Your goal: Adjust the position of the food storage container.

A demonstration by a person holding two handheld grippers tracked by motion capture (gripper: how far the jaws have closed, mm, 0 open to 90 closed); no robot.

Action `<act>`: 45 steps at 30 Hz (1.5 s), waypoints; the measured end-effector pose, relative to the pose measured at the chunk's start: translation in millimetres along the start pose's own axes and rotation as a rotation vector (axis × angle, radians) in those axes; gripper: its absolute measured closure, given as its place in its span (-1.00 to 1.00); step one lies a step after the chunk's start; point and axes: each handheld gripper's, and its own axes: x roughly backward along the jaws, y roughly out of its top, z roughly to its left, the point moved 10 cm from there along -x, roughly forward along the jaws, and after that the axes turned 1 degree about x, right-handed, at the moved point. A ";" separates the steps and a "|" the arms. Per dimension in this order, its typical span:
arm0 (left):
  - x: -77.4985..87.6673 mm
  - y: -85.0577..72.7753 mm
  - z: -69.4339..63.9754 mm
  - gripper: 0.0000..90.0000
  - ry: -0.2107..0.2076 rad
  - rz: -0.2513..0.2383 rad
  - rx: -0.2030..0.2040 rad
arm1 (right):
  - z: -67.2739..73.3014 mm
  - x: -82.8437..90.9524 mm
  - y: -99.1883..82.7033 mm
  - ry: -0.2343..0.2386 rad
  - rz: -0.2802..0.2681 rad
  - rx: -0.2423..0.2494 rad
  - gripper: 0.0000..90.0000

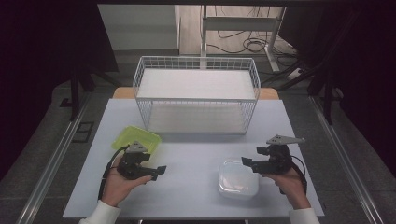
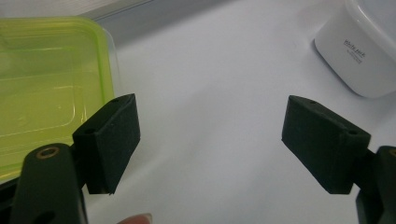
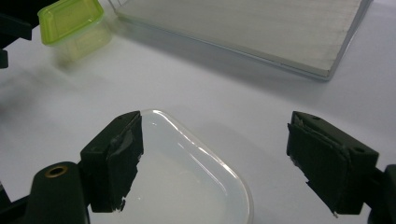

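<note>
Nothing's started yet: my left gripper (image 1: 161, 171) and right gripper (image 1: 244, 161) both hover with jaws spread wide and empty, the green container (image 1: 136, 139) and white container (image 1: 238, 178) untouched in front of the wire rack (image 1: 196, 95), everything left to do.

pale grey table (image 1: 196, 196) on a grey floor (image 1: 42, 154), dark curtains (image 1: 46, 42) at both sides. behind it a white desk frame (image 1: 243, 23) over loose cables (image 1: 247, 44).
</note>
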 end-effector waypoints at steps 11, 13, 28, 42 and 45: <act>4.5 -1.7 2.7 -0.59 0.004 -0.010 0.007 | -1.1 -1.3 4.0 -0.003 0.000 0.015 -0.59; 7.1 -1.6 2.3 -0.58 0.003 -0.010 0.009 | -1.3 -0.8 2.2 -0.016 0.010 0.009 -0.59; 26.3 10.0 11.3 -0.43 0.016 -0.014 0.006 | 0.9 4.8 -2.6 -0.050 0.020 0.009 -0.55; 53.8 34.9 58.2 -0.29 0.069 0.017 0.049 | 2.7 13.3 -1.0 -0.065 0.006 -0.007 -0.53; 60.5 39.3 75.3 -0.26 0.089 0.029 0.066 | 3.2 14.0 2.3 -0.068 0.001 -0.011 -0.52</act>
